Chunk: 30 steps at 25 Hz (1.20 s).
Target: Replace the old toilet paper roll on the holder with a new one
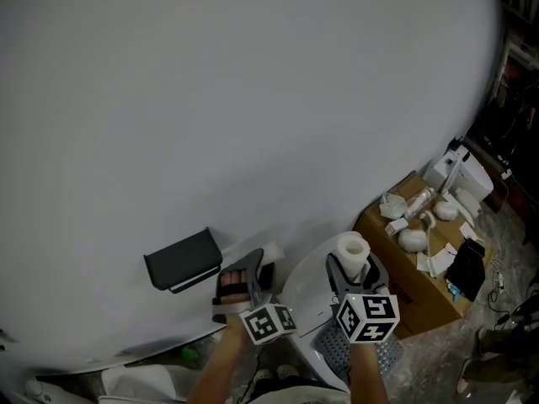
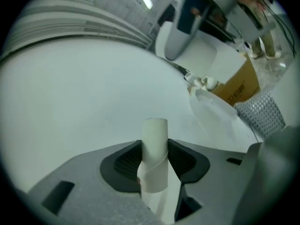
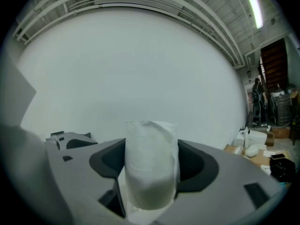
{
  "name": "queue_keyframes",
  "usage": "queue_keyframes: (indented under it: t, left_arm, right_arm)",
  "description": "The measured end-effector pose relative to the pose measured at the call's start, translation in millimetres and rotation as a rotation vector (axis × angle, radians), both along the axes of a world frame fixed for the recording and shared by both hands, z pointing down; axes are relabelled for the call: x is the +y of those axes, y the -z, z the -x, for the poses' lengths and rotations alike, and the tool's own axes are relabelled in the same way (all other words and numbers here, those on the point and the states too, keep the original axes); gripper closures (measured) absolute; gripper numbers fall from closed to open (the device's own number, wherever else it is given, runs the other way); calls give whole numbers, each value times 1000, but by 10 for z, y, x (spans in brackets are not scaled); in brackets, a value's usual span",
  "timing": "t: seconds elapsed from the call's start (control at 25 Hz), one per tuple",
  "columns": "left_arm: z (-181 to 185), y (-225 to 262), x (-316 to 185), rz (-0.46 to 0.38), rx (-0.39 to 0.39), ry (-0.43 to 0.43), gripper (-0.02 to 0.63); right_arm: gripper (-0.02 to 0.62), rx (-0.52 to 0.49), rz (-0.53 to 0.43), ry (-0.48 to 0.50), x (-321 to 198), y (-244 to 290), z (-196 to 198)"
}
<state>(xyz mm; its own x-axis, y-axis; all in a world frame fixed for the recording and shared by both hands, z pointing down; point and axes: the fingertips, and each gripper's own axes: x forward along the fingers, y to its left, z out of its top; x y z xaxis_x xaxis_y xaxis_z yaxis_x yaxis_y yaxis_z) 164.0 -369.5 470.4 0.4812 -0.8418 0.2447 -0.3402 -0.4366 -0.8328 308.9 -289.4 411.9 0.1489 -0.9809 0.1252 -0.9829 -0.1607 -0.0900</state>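
Observation:
A black toilet paper holder (image 1: 181, 259) hangs on the white wall, low and left, with no roll showing on it. My left gripper (image 1: 255, 265) is just right of the holder, shut on a thin, bare white cardboard core (image 2: 154, 156) that stands upright between its pads. To its right, my right gripper (image 1: 354, 269) is shut on a full white toilet paper roll (image 1: 352, 248). In the right gripper view the roll (image 3: 151, 168) fills the gap between the dark pads.
An open cardboard box (image 1: 425, 289) with white odds and ends stands on the floor at the right. A white rounded fixture (image 1: 305, 297) and a perforated grey mat (image 1: 337, 348) lie under my hands. The white wall (image 1: 253, 99) fills the view ahead.

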Motion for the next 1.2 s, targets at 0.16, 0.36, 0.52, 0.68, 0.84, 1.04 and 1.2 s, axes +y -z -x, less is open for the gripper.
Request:
queue_keyframes:
  t: [0.16,0.36,0.52,0.68,0.84,1.04,1.2]
  left_arm:
    - [164,354,93,42,188,-15,430]
    - [576,684,192,160,511,-30,430]
    - [1032,927,220,211,745,-1,430]
    - [1513,1093,254,183,895,65,430]
    - [2003,1180,292,140,988,148,430]
    - [2513,1172,353,115,1074,246,430]
    - [2799,1114,391,110,1130,306,430]
  right_arm:
    - [287,1,4,26,-71,-3,109]
    - [287,4,-2,68,-166,23,319]
    - [287,2,-8,104,-233,28,528]
    - [287,0,-10,134,-286,12,707]
    - [287,11,-8,161,-347,-7,911]
    - [287,6,-11,207,-407,-18,1159]
    - [287,10,-9,243,-458,-32,1348]
